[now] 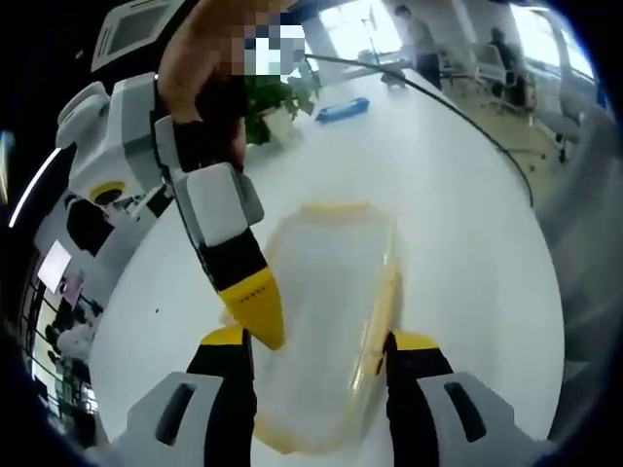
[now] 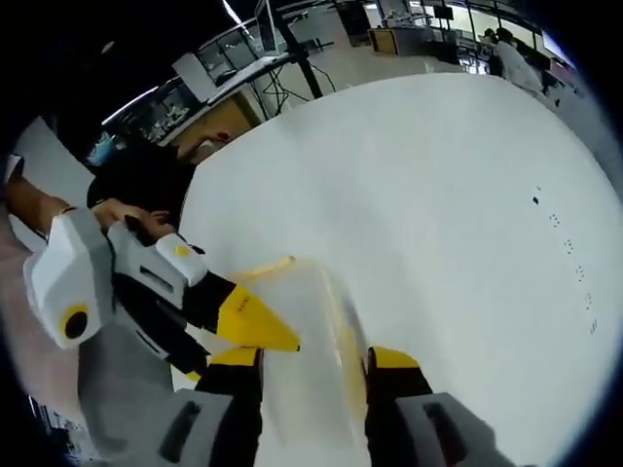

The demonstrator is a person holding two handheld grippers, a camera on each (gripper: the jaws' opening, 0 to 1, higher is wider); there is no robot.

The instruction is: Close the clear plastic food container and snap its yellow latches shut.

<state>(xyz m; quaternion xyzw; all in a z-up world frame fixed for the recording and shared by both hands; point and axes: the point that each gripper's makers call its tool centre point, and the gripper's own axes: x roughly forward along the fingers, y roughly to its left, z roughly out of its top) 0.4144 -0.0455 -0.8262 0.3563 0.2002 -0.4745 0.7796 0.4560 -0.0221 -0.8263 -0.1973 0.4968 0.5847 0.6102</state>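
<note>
The clear plastic food container (image 1: 326,321) lies on the white table (image 1: 477,243), between the wide-apart jaws of my left gripper (image 1: 319,341), which is open. A yellow latch (image 1: 336,207) runs across its far end and another (image 1: 383,306) along its right side. My right gripper (image 1: 256,309), held by a hand, reaches in from the upper left with a yellow fingertip at the container's left edge. In the right gripper view the container (image 2: 311,321) sits between the spread jaws of my right gripper (image 2: 313,358), also open, and the left gripper's (image 2: 255,329) yellow tip points at it. I cannot tell whether the latches are snapped.
A blue object (image 1: 343,109) and a potted plant (image 1: 277,97) stand at the table's far side, with people and chairs beyond. In the right gripper view the white table (image 2: 438,195) stretches wide to the right, with desks behind it.
</note>
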